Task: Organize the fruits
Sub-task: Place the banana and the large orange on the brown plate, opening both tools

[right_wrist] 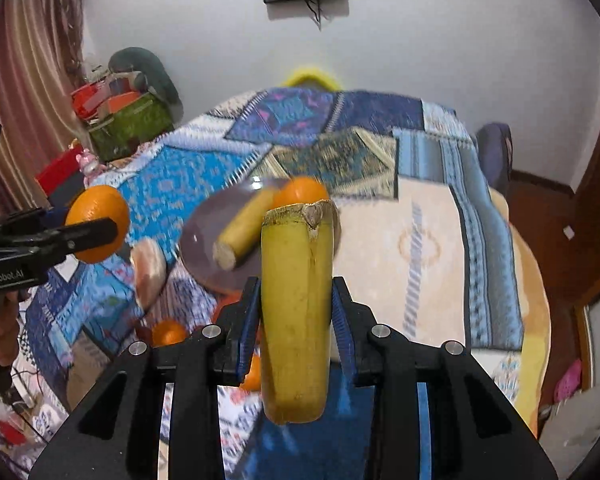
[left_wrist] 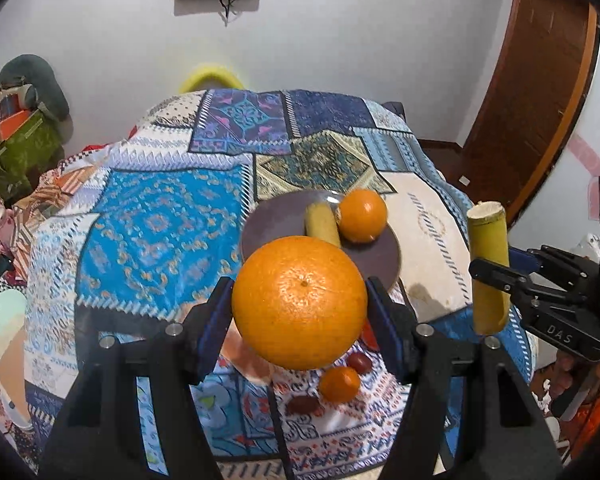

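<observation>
Orange (left_wrist: pixel 300 302) sits clamped in left gripper (left_wrist: pixel 300 312), above plate (left_wrist: pixel 372 256).

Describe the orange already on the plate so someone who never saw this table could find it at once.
Start at the patchwork tablecloth and find the round dark plate near its middle. Two fruits lie on it: a banana piece and, touching its right side, the orange. Unlike the large orange clamped in the left gripper and the small one on the cloth, it alone sits on the plate.
</observation>
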Tool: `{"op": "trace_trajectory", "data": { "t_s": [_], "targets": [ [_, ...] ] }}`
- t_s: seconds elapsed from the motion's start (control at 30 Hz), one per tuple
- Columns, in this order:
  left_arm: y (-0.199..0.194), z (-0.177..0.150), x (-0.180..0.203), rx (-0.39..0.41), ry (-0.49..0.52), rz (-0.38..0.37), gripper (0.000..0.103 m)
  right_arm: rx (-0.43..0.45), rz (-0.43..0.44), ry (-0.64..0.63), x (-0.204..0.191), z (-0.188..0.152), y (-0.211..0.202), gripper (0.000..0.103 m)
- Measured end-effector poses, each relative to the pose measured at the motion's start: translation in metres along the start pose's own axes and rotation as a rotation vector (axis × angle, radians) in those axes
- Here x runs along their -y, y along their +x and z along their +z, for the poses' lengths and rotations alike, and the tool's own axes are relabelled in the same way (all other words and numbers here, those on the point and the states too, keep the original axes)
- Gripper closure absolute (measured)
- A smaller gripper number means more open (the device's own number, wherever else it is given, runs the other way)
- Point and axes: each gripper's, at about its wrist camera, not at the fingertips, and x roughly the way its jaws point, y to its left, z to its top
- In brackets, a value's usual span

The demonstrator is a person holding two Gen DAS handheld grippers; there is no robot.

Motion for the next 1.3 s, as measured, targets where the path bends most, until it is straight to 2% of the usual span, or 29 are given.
{"op": "trace_trajectory", "data": {
  "t_s": [0.2,0.47,0.9,1.17,1.3],
  "targets": [
    [0.013,0.017,-0.009,0.011,0.016,0.023,0.038,0.040,0.011,-0.029,-0.013,0.024,0.009,0.072],
    [0.041,0.030,-0.018,-0.012,0.029,0.032,0.038,0.059,0.043,-0.019,-0.017,0.045,0.035,0.072],
    [0.106,0.039,-0.035,-0.089,0.020,0.024,0.038,0.017,0.076,-0.018,-0.020,0.057,0.089,0.072],
    [0.145,0.038,-0.037,-0.162,0.030,0.011,0.038,-0.007,0.084,-0.064,-0.026,0.058,0.108,0.072],
    [0.154,0.036,-0.036,-0.170,0.044,0.010,0.038,-0.026,0.094,-0.062,-0.024,0.062,0.115,0.071]
  ]
}}
